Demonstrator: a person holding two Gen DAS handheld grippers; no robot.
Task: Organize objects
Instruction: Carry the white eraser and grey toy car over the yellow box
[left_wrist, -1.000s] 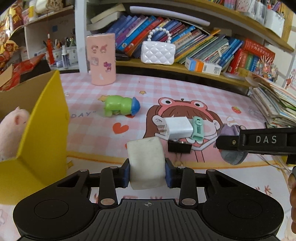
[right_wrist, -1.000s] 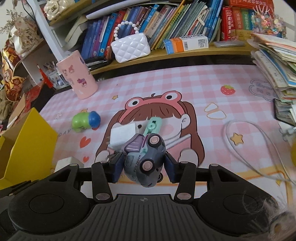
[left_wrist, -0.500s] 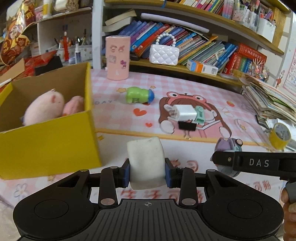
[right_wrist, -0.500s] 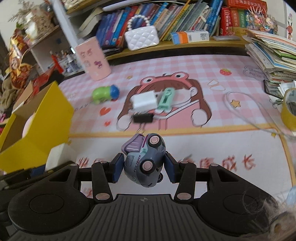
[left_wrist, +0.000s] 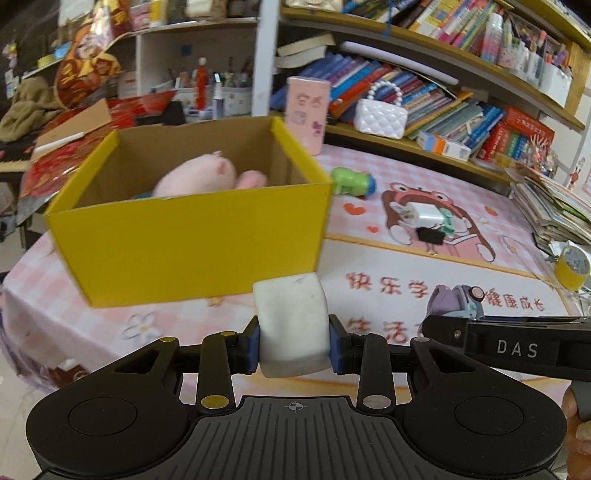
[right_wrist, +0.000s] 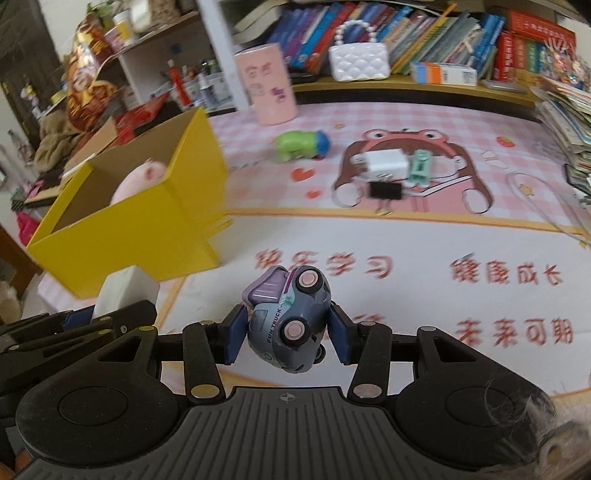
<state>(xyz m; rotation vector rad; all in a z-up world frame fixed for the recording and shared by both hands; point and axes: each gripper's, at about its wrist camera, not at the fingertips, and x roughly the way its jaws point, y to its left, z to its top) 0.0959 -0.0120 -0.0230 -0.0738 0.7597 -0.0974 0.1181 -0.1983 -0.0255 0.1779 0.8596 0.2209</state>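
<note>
Left gripper (left_wrist: 294, 345): I keep it pinched on the white block (left_wrist: 291, 325), carried clear of the mat, short of the box (left_wrist: 192, 236).
Right gripper (right_wrist: 286, 334): I keep it clamped on the toy truck (right_wrist: 290, 319), wheels up, likewise bound for the box, I judge.
Box: open-topped, pink plush (left_wrist: 195, 177) inside; evidently the collecting place.

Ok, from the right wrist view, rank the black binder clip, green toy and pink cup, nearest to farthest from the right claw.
1. Black binder clip, ahead and slightly right of the right claw, on the cartoon print.
2. Green toy, farther back, near centre.
3. Pink cup, farthest, at the mat's back edge by the shelf.
</note>
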